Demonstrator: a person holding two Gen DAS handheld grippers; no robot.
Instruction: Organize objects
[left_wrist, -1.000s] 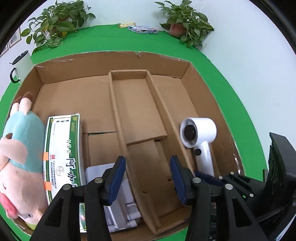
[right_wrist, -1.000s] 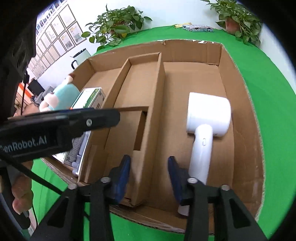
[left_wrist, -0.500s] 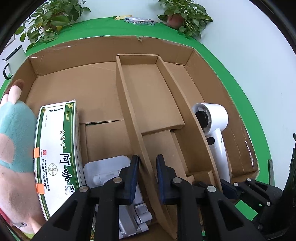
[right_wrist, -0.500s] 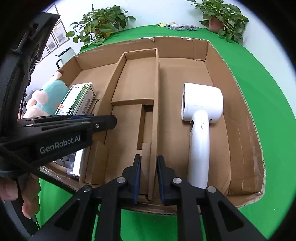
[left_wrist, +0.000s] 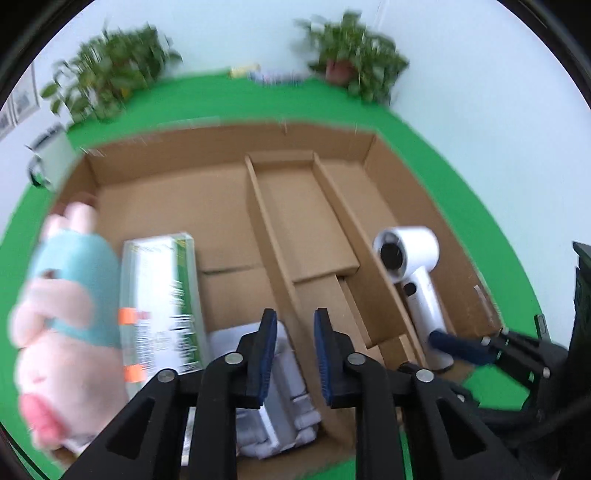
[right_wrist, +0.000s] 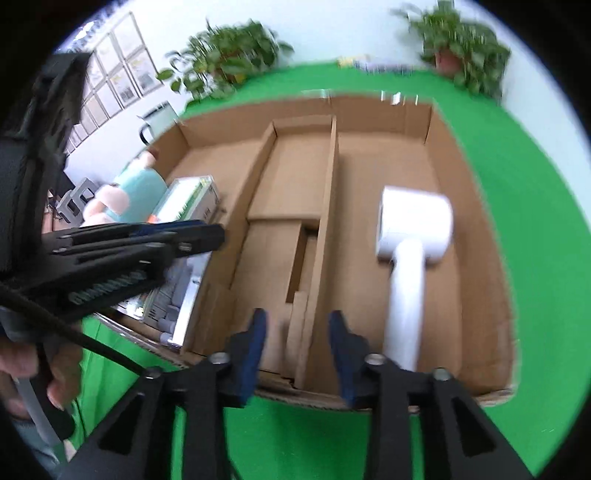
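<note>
In the left wrist view, we held the left gripper (left_wrist: 295, 350) over the near end of the cardboard box (left_wrist: 229, 136). Its jaws were opening, with a narrow gap and nothing pressed between the pads; the box's left divider (left_wrist: 273, 243) showed in the gap behind them. Left of that divider lay the green-and-white carton (left_wrist: 159, 295), a plush toy (left_wrist: 62, 314) at the box's left wall, and a grey plastic item (left_wrist: 273, 387) at its near wall. We judged the plush soft and light, fit to be pinched anywhere, and the carton stiff, best held across its narrow sides.

In the right wrist view, our right gripper (right_wrist: 297, 347) hung over the box's near rim, jaws opening wider and empty. The white hair dryer (right_wrist: 410, 236) lay in the box's right compartment; we judged it hard, smooth and head-heavy, best gripped on its handle.
</note>
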